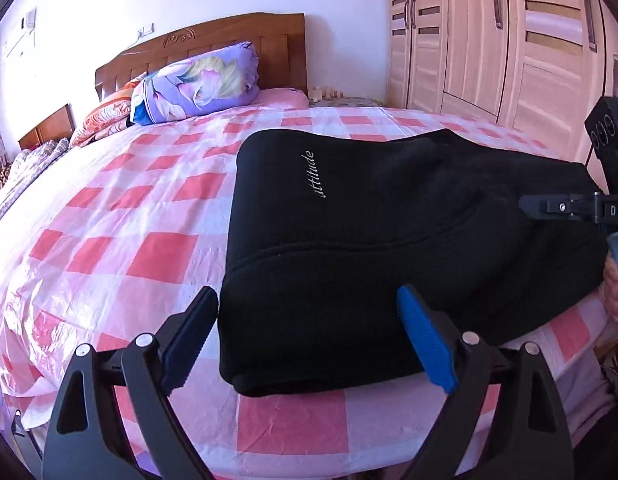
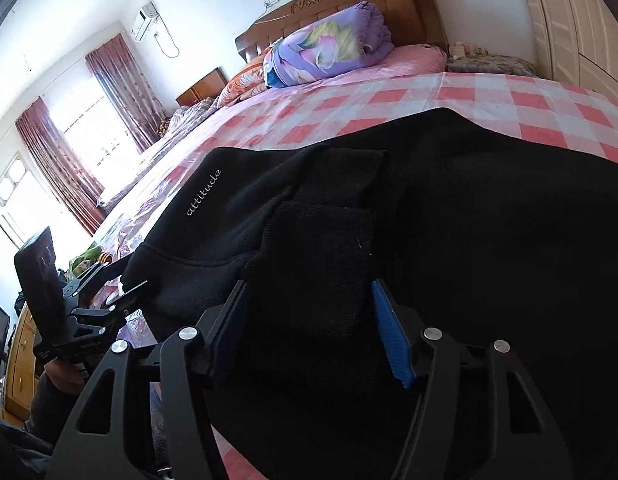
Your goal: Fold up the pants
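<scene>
Left claw (image 1: 309, 336) stands wide apart over the near corner of the folded black fleece pants (image 1: 389, 216), while right claw (image 2: 309, 320) straddles a raised fold, grip unconfirmed.

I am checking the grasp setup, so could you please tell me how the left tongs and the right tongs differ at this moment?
The left tongs stand wide open at the near left corner of the folded black pants, pads clear of cloth; the right tongs stand narrower, with a raised fold of the pants between their pads. Whether those pads press it cannot be told. Both point down at the pants on the checked bed sheet.
</scene>
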`<act>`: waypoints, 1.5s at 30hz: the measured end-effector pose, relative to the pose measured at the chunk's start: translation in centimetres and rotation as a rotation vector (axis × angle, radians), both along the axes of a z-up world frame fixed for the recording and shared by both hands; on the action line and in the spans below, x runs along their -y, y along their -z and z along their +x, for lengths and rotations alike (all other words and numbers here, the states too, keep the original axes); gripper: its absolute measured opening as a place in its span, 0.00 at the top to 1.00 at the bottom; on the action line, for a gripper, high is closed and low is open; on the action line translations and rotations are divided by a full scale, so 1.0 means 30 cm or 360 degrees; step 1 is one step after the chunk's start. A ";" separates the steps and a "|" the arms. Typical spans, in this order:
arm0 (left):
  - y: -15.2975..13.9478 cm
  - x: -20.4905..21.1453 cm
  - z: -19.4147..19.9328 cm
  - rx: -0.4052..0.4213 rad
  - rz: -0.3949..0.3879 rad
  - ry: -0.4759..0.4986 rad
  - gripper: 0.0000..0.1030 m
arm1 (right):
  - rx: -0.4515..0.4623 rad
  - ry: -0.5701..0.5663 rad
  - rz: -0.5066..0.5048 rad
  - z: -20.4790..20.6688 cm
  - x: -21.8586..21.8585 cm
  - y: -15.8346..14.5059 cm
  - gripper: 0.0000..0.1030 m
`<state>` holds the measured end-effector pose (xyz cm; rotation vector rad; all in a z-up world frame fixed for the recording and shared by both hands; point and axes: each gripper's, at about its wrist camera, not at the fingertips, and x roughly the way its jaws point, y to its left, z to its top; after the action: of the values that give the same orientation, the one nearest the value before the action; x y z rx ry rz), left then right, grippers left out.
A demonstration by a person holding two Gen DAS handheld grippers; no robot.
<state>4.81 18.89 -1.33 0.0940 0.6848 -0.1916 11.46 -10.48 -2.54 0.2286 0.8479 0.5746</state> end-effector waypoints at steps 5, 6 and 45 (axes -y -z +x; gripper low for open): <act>-0.001 0.006 0.015 -0.0007 -0.0038 0.0011 0.11 | -0.0022 -0.0004 0.0028 -0.015 0.021 -0.004 0.48; 0.002 0.008 0.018 -0.0005 -0.0036 0.0010 0.11 | -0.0008 -0.0008 0.0028 -0.015 0.020 -0.007 0.49; -0.016 0.013 0.036 -0.0034 -0.0017 0.0038 0.13 | -0.0119 -0.0066 0.0258 0.044 0.030 -0.009 0.80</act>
<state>5.90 18.50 -0.85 0.0899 0.7043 -0.2193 12.79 -11.40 -2.27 0.3829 0.8807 0.6778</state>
